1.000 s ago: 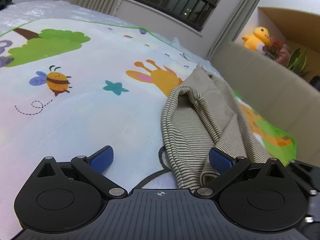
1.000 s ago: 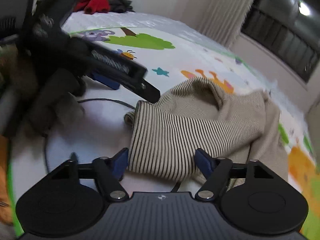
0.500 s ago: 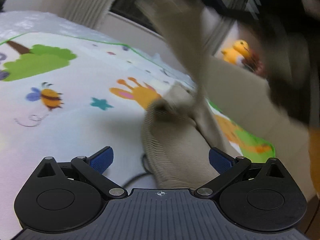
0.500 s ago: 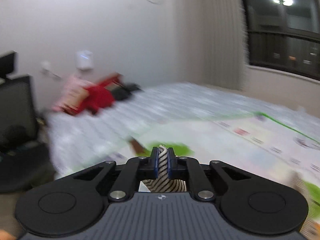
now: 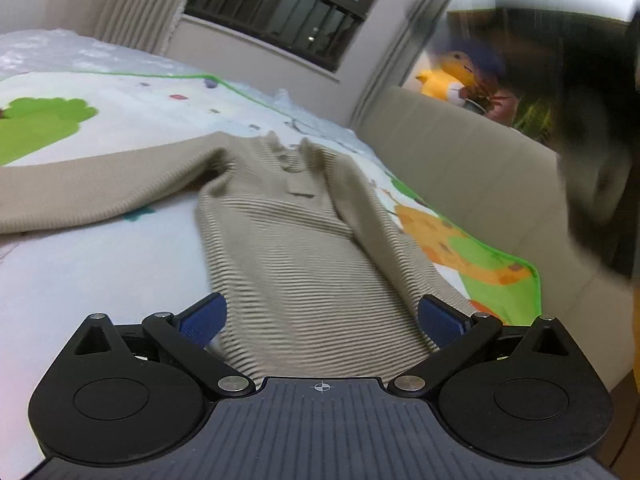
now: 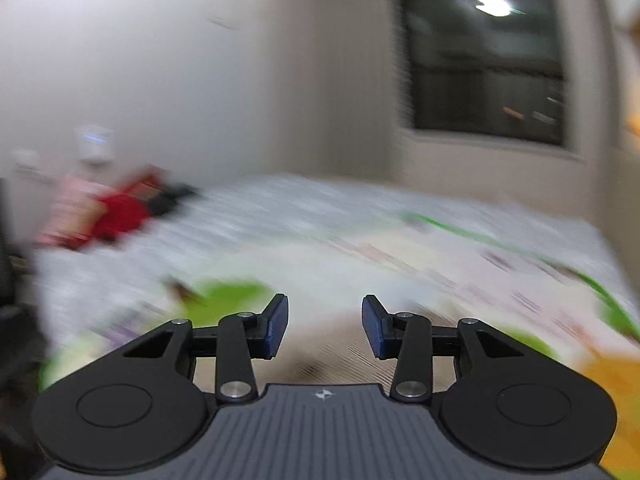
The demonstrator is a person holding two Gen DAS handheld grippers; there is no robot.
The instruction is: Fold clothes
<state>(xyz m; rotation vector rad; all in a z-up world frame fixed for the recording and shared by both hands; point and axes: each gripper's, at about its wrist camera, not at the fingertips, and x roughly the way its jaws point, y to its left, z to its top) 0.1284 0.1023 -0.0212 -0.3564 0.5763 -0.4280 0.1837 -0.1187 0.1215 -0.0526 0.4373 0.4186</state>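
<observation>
On the printed play mat (image 5: 120,264) that covers the bed, a beige ribbed sweater (image 5: 304,248) is laid out nearly flat, collar toward the window end of the mat and hem toward the left wrist camera; one sleeve (image 5: 88,188) is stretched out sideways from the body of the sweater, and the other (image 5: 372,224) is lying along the body's far side, toward the beige headboard beside the mat. The left gripper (image 5: 320,320) is held low over the hem, its blue pads spread wide on either side of the fabric and closed on nothing; the right gripper (image 6: 324,328) is seen through heavy blur, its pads parted to a moderate gap with nothing between them, a strip of ribbed beige cloth showing just below. The step in hand is judged to be the spreading and squaring of the sweater ahead of a fold; the next move would call for a sleeve or a side edge to be pinched cleanly through a single layer and carried across the body without the rest being dragged.
</observation>
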